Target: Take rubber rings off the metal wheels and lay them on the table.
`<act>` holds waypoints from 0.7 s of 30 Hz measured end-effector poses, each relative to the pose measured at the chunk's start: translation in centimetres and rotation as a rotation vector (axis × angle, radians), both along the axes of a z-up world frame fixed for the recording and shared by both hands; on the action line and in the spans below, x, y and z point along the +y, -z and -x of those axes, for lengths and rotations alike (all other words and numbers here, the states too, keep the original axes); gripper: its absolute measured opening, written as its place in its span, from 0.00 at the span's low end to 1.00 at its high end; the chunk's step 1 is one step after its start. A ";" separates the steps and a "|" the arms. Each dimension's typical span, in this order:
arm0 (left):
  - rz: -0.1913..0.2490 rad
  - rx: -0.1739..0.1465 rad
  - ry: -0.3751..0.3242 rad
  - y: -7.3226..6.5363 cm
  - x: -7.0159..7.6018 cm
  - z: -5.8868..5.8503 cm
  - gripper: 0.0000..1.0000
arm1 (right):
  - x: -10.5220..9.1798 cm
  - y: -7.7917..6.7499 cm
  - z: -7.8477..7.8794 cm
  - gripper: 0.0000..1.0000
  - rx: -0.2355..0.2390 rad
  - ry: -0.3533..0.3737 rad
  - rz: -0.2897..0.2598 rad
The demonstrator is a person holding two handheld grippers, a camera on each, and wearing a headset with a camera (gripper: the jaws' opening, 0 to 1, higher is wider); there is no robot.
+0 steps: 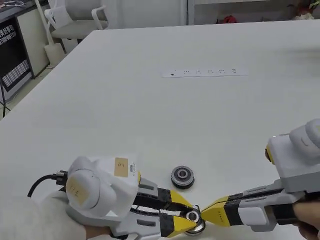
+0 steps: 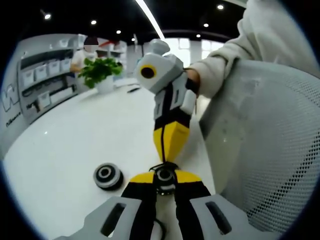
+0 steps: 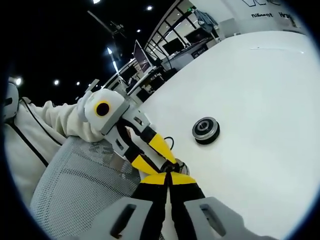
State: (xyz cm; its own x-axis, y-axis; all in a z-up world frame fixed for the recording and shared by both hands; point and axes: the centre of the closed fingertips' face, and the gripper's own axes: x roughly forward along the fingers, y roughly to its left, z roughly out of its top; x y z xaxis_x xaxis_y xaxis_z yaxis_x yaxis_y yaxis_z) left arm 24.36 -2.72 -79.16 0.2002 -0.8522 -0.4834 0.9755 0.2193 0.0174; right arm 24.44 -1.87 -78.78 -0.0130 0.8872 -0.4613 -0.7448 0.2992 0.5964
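Your left gripper [image 1: 188, 215] clamped on a small silver metal wheel [image 1: 193, 217] at the white table's [image 1: 150, 115] near edge, your right gripper [image 1: 204, 212] pinched narrow against its rim, a second black-ringed metal wheel [image 1: 182, 177] lying just beyond.

The tabletop [image 1: 150, 110] is plain white. The loose wheel [image 1: 182, 177] is silver metal inside a black rubber ring [image 1: 174, 179]. The held wheel [image 3: 179, 167] is silver. The left gripper [image 1: 191, 216] and right gripper [image 3: 168, 176] are white, with yellow-and-black jaws. 1 barcode label [image 1: 15, 74] is black-and-white striped.
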 end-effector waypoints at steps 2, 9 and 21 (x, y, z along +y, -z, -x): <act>-0.001 -0.001 0.000 0.0 0.0 0.0 0.13 | 0.2 -0.1 0.1 0.00 -0.005 -0.008 -0.005; -0.003 0.005 -0.005 0.0 0.0 0.0 0.13 | 0.5 -0.3 0.5 0.00 -0.058 -0.049 0.001; -0.023 0.047 -0.007 -0.1 0.0 0.1 0.14 | 0.1 -0.4 0.2 0.00 -0.084 -0.060 -0.001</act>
